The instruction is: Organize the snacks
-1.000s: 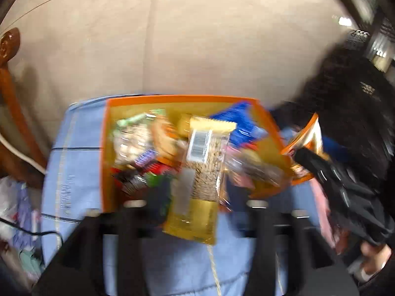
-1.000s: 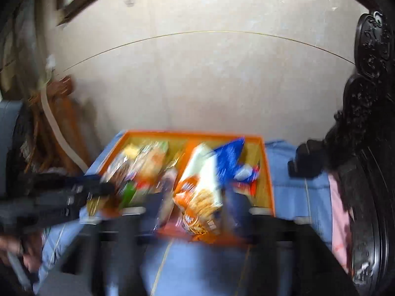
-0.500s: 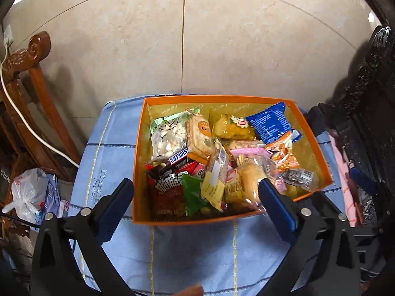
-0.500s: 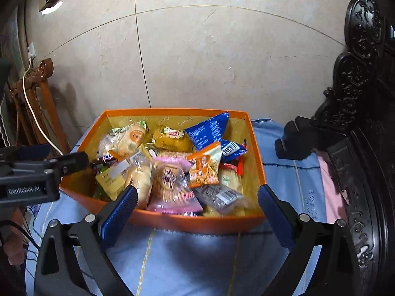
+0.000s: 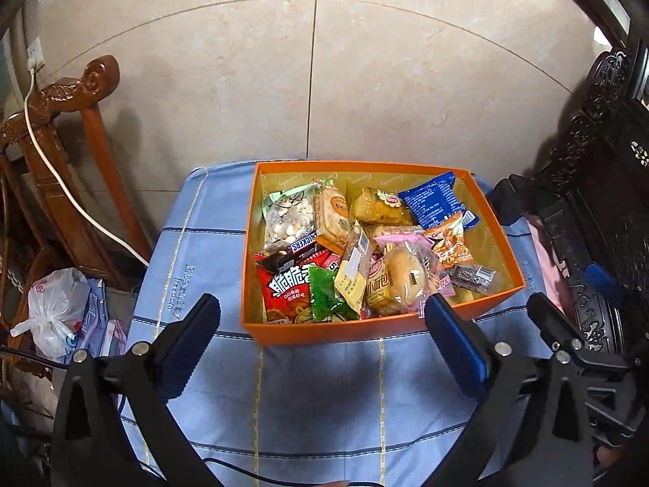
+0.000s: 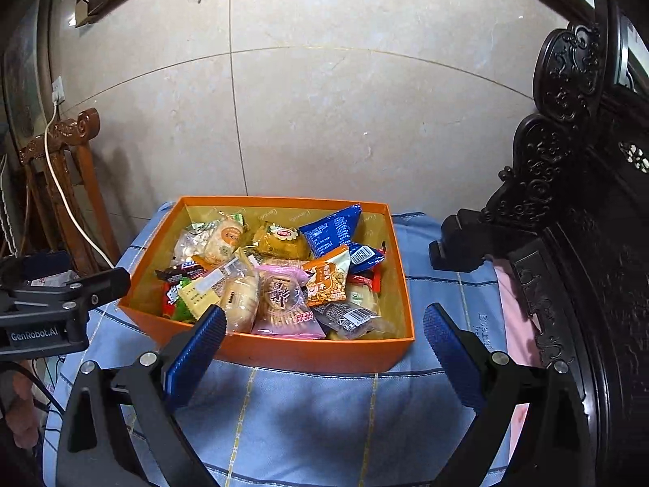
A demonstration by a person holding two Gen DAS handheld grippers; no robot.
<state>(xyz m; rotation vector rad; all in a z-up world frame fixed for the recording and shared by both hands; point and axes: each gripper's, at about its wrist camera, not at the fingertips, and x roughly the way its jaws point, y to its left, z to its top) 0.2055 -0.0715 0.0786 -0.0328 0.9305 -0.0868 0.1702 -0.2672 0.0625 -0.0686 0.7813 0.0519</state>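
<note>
Orange snack box [image 5: 349,330], beyond left hand-held gripper [image 5: 322,316]

One orange box [image 5: 365,330] is counted, at 12 o'clock on one blue cloth [image 5: 324,397]. About fourteen snack packs are seen inside: one blue pack [image 5: 432,199] at 1 o'clock, one red pack [image 5: 284,290] at 7 o'clock, one pink pack [image 6: 284,304].

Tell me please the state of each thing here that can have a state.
Orange box: lidless, filled with snacks.
Left gripper: open, holding nothing.
Right gripper: open, holding nothing.
Blue packet: propped against the far wall.
White plastic bag: tied shut.
</note>
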